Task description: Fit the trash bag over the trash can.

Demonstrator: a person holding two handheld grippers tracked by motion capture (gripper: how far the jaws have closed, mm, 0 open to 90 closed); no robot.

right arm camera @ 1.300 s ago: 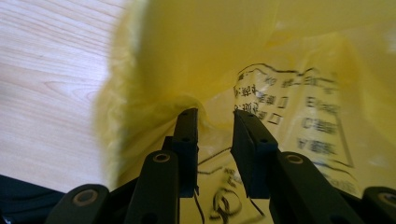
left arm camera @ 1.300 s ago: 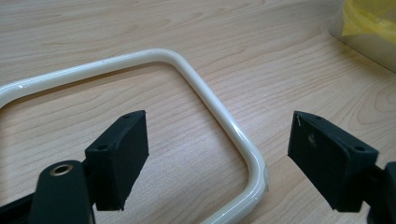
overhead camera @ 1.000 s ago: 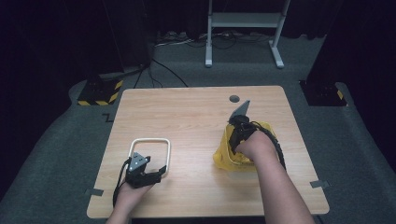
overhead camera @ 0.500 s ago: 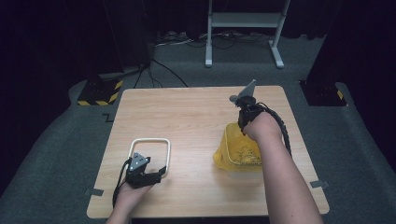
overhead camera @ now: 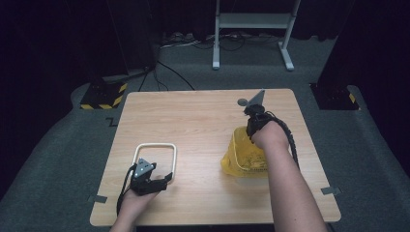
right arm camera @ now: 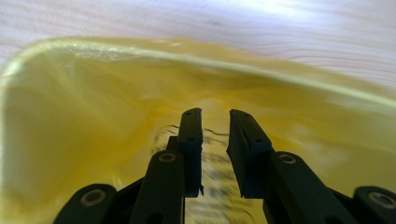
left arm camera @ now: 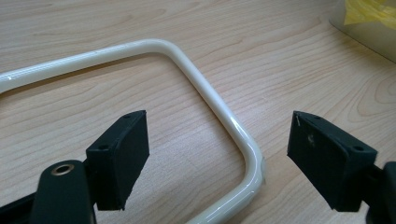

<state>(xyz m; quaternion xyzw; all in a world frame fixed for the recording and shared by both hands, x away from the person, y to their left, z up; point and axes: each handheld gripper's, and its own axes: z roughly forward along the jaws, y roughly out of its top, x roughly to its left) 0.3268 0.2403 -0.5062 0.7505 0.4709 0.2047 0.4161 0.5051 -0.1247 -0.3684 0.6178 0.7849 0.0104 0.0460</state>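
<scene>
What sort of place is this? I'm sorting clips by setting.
Probably a lab or recording studio: a bare wooden table on grey carpet, black curtains around, hazard-striped floor blocks and loose cables.

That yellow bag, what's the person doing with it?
A person at a table works a claw in each hand. The right claw pokes into the mouth of the yellow bag, its jaws nearly together; whether they pinch the plastic is unclear. The left claw sits open over a corner of a cream loop lying flat on the wood, not gripping it. It looks like bag and loop are meant to go together.
</scene>
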